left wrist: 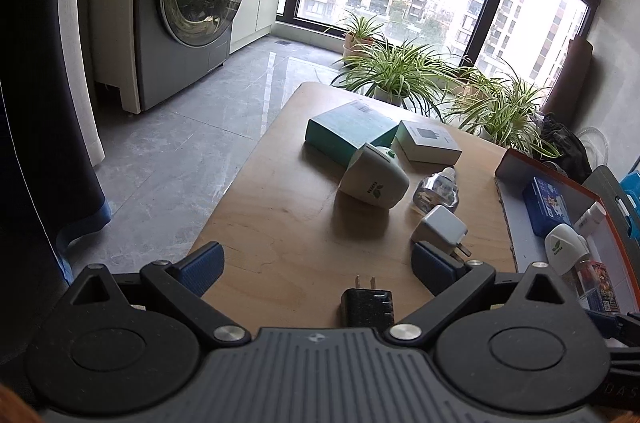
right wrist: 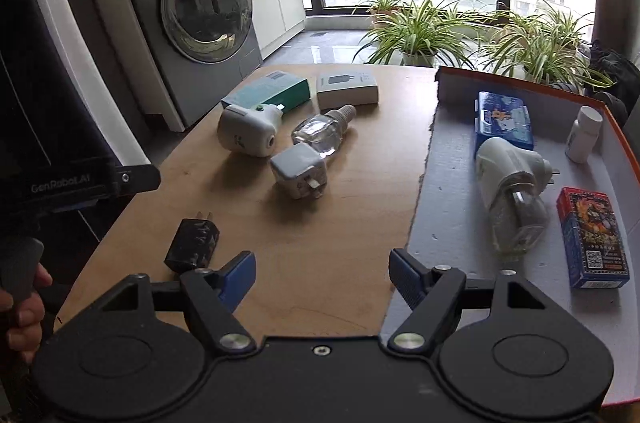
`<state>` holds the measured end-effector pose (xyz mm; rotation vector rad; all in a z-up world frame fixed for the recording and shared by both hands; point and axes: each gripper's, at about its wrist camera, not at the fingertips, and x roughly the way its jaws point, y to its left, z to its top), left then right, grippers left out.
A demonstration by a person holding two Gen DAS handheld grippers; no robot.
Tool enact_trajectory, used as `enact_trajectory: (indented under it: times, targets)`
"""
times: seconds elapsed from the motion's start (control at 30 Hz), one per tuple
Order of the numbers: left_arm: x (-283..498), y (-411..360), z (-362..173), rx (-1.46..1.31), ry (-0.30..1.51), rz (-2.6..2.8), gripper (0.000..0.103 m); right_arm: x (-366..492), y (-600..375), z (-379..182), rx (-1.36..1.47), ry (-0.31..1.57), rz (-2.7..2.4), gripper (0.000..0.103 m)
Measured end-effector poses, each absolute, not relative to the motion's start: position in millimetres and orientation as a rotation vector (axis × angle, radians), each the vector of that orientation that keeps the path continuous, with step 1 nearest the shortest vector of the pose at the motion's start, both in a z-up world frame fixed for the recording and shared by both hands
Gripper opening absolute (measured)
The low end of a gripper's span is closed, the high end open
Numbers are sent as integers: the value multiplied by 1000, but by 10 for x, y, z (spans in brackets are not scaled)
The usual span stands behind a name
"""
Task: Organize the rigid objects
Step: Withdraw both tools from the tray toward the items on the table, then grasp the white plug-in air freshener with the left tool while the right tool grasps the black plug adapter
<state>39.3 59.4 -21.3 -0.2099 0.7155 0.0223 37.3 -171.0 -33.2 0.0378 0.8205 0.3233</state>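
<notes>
On the wooden table [right wrist: 280, 243] lie a black plug adapter [right wrist: 192, 243], a white charger cube [right wrist: 298, 171], a clear refill bottle [right wrist: 320, 133], a white plug-in diffuser [right wrist: 248, 131], a teal box [right wrist: 272, 91] and a white box [right wrist: 347, 89]. My left gripper [left wrist: 316, 269] is open and empty, with the black adapter [left wrist: 366, 305] just below the gap between its fingers and the white charger [left wrist: 439, 229] by its right finger. My right gripper [right wrist: 322, 277] is open and empty over the table's near edge, beside the orange-rimmed box lid [right wrist: 444, 191].
The lid holds a blue box [right wrist: 504, 119], a white diffuser with bottle [right wrist: 510, 179], a white pill bottle [right wrist: 584, 133] and a card deck [right wrist: 592, 237]. A washing machine [right wrist: 200, 15] and potted plants [right wrist: 416, 31] stand beyond the table. The left gripper's body [right wrist: 80, 179] shows at left.
</notes>
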Motion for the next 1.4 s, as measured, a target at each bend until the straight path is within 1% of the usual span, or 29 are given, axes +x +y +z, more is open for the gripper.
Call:
enact_trajectory:
  times: [0.27,0.3,0.37,0.4,0.43,0.47,0.5,0.83,1.03,1.07,1.17,1.4]
  targets:
    - [507,759,-144,-201,703,52,103,472,-930,-532,13,869,481,87]
    - [528,768,-138,-197,701,51,103,507,-869,-561,14,875,482,86]
    - [595,779,-136,-189,703,42,103,579,-771,-639,7,899,472,82]
    - [644,765,-147,-184,703,34,103,607,-736,-682,2,911,466,77]
    - [690,749,-155,-180,704,29,103,594,-707,-686,-16,887,456,69]
    - [725,735,-161,-177,706,22,103,590,-688,-687,-28,880,455,64]
    - [792,706,-175,-174,710,4,103,585,-684,-683,-33,877,458,44]
    - [1382,200,-442,-28,734,-101,103,459,-1257,-566,-22,828,355,43]
    - [1643,59,-622,56,730,-123,103,380,-1554,-480,8,809,325,43]
    - [1666,53,-644,67,732,-129,97,368,-1577,-465,13,804,318,43]
    - [1695,84,-702,70,766,-159,64,386,-1654,-443,34,790,306,43]
    - [1381,183,-577,26,725,-176,62,360,-1761,-371,64,757,290,43]
